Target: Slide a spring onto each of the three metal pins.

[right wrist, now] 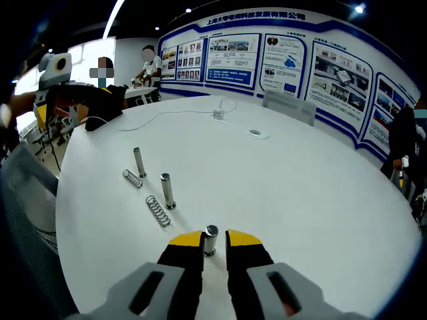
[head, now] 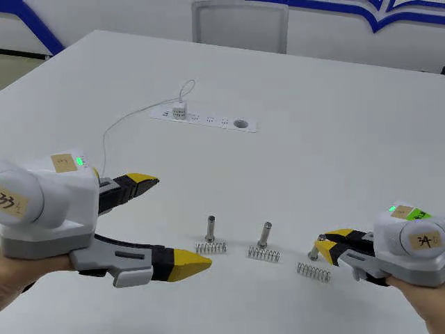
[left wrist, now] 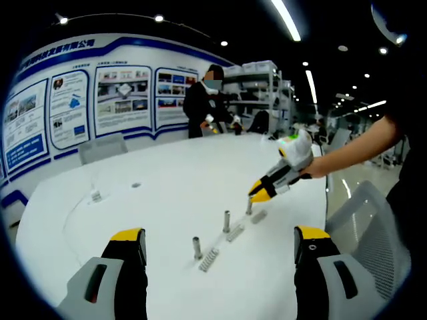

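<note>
Three short metal pins stand upright in a row on the white table [head: 313,118]: left pin [head: 210,227], middle pin [head: 265,234], right pin [head: 318,245]. A spring lies in front of each: [head: 211,248], [head: 264,255], [head: 313,272]. My right gripper [right wrist: 211,241] has its jaws drawn in on both sides of the right pin [right wrist: 211,239]; in the head view its tips [head: 327,243] meet that pin. My left gripper [head: 174,221] hangs wide open left of the row with nothing between its jaws. The left gripper view looks along the row of pins [left wrist: 226,221].
A white power strip [head: 205,120] with a plugged-in adapter and a thin cable lies farther back on the table. A grey chair [head: 240,24] stands at the far edge. People stand in the background near the wall posters [right wrist: 233,60].
</note>
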`<state>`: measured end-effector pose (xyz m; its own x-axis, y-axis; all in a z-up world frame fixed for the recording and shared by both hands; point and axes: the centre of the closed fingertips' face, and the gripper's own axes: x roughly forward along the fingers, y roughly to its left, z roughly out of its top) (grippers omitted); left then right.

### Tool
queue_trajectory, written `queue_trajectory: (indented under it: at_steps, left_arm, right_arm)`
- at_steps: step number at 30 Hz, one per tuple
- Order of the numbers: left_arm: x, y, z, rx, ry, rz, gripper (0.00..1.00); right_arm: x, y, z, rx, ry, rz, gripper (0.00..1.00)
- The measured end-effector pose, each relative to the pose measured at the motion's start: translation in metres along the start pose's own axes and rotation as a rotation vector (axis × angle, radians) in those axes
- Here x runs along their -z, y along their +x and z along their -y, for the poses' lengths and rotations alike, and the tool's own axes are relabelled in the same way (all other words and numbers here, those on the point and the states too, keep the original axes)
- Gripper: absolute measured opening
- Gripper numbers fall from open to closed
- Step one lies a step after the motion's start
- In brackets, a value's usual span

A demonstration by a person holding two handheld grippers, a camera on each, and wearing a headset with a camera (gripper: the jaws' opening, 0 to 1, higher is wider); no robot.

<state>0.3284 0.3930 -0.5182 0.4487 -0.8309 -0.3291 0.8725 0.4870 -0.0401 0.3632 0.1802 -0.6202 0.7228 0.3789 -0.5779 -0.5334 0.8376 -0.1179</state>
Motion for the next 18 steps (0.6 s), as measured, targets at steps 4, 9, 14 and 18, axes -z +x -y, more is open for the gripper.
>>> queue_trajectory:
  at_steps: [4, 9, 14, 18]
  left_arm:
    - [0.001, 0.000, 0.001, 0.002, 0.008, -0.008, 0.94]
    - [0.003, 0.000, 0.000, -0.001, -0.003, -0.005, 0.93]
    - [0.003, 0.000, 0.000, -0.001, -0.009, -0.001, 0.94]
    - [0.003, 0.001, -0.004, -0.015, -0.011, 0.001, 0.95]
  right_arm:
    - [-0.003, -0.002, 0.000, 0.003, 0.023, 0.010, 0.17]
    - [-0.008, -0.011, -0.003, -0.031, 0.005, 0.028, 0.19]
    - [0.001, -0.019, 0.002, -0.054, 0.017, 0.019, 0.20]
    - [0.016, -0.020, -0.001, -0.089, 0.006, -0.015, 0.21]
